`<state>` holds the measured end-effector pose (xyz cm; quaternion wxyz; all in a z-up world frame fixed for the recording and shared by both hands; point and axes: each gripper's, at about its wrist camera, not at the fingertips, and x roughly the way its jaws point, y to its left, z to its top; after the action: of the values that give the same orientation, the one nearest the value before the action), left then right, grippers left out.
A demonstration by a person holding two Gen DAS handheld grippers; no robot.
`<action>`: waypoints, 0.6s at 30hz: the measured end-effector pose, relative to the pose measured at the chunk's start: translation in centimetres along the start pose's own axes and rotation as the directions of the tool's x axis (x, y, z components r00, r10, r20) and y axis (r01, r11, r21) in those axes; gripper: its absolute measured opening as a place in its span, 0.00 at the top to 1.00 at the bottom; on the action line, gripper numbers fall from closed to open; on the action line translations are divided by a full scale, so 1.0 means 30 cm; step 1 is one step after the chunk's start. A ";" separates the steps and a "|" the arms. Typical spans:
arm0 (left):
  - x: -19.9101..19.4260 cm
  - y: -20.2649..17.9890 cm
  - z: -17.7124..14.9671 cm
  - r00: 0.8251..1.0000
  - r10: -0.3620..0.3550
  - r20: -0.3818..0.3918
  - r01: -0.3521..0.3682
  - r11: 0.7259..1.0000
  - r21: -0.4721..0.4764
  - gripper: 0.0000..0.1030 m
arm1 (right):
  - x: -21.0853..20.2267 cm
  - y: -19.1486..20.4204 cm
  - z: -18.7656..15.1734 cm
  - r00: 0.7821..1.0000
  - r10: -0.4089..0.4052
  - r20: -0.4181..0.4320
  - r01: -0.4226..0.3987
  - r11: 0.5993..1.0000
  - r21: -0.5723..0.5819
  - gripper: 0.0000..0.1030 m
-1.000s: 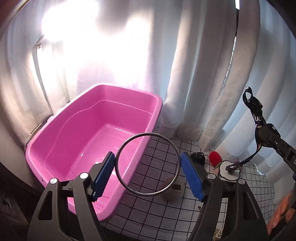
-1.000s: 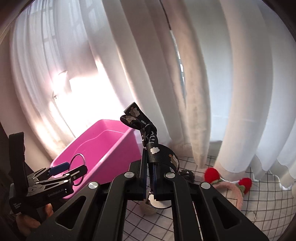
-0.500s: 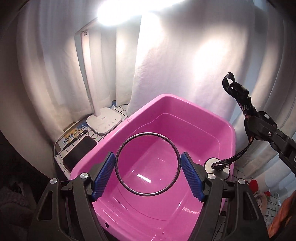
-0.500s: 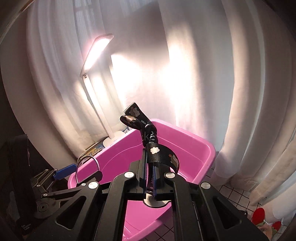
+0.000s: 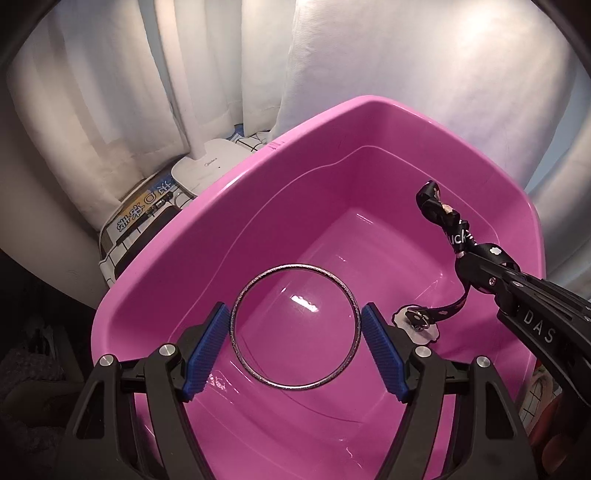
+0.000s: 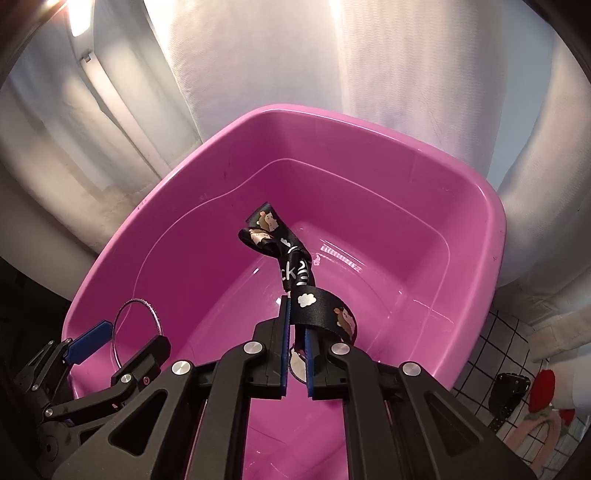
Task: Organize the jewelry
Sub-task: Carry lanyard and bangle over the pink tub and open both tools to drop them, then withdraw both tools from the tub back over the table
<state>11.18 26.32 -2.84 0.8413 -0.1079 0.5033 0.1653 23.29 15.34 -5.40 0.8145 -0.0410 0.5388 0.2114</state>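
Both claws hang over the pink tub (image 5: 369,122): left claw (image 5: 295,345) spans the silver bangle (image 5: 294,326), right claw (image 6: 296,345) pinches the black strap (image 6: 295,273); lower before spreading each

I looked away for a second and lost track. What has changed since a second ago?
Both grippers swung from over the checked table to above the pink tub. The left gripper still holds the silver bangle, and the right gripper still clamps the black printed strap. Nothing has been released; the tub holds nothing yet.

Bright lamp (image 6: 79,22) glare top left; glints on basin (image 5: 303,299); fisheye-dark corners.
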 end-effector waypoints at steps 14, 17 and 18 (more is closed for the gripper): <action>-0.003 0.035 -0.008 0.999 0.023 -0.035 -0.024 0.999 -0.024 0.12 | -0.048 0.050 -0.004 0.998 -0.061 0.035 0.063 0.996 -0.056 0.46; -0.021 0.043 -0.016 0.999 0.033 -0.022 -0.033 0.999 -0.021 0.11 | -0.083 0.012 -0.014 0.997 -0.055 0.050 0.057 0.998 -0.034 0.46; -0.028 0.043 -0.018 0.999 0.033 -0.017 -0.033 0.999 -0.021 0.11 | -0.092 0.008 -0.015 0.997 -0.057 0.056 0.059 0.998 -0.033 0.46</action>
<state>9.88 27.18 -2.38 0.8330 -0.1101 0.5102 0.1836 21.89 14.60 -3.08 0.8340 -0.0646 0.5109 0.1980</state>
